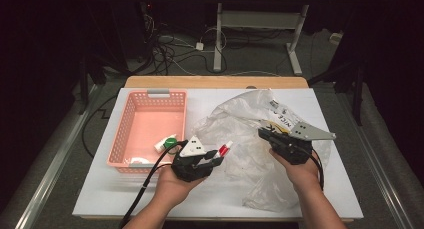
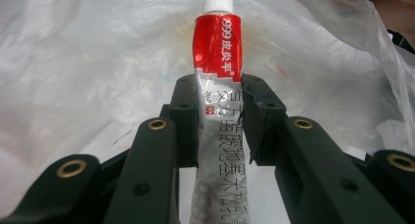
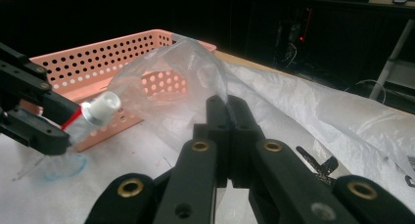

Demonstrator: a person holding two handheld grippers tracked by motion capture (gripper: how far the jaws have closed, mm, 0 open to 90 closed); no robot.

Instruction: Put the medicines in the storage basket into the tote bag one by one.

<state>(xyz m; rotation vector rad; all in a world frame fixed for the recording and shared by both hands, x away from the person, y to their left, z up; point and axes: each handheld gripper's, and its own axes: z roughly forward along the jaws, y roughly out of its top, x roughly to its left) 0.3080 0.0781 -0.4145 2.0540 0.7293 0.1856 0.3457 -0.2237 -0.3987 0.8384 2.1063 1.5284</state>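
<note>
**Tube gripped on the left, bag pinched on the right**

The left gripper (image 1: 216,158) is clamping a red-and-silver tube (image 2: 219,101) between its two black jaws, and the left gripper view is giving us the close look: the pads are pressing on both flanks of the tube's silver body, just below the red band, with the white ribbed cap (image 2: 218,0) pointing away from the hand. The jaws are standing only partly apart, as wide as the tube lets them. From the high view, the tube is sitting in the air just beside the near right corner of the pink basket (image 1: 131,120), with its tip over the edge of the clear plastic bag (image 1: 240,120).

Over on the other side, the right gripper (image 1: 265,134) is squeezing fully together on a fold of that bag. In the right gripper view the jaws are meeting flat, with a thin sheet of the film (image 3: 195,82) rising out from between them and arching up in front of the basket.

The bag is lying crumpled across the right half of the white table (image 1: 100,189). Inside the basket, a small white tube with a green cap (image 1: 167,143) is resting near its right wall.
</note>
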